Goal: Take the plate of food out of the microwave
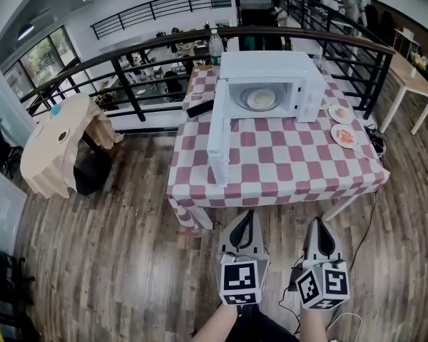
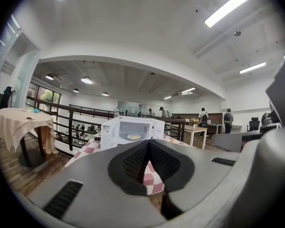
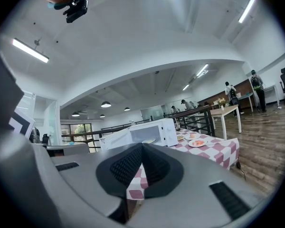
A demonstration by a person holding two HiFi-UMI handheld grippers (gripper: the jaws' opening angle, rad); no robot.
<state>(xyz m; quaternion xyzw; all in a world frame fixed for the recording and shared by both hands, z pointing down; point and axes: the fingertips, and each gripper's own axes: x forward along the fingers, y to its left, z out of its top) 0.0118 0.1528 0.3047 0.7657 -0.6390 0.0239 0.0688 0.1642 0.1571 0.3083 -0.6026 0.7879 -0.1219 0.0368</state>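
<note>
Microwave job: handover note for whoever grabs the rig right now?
Left claw: shut, empty.
Right claw: shut, empty. Both hang over the floor, short of the table.
Microwave stands on the table, its door wide open. The plate of food is inside.
Two other plates sit on the table right of the microwave; they are not the target.
Done: door open.
Left: close in, open a claw, grip the plate rim, draw it out.
</note>
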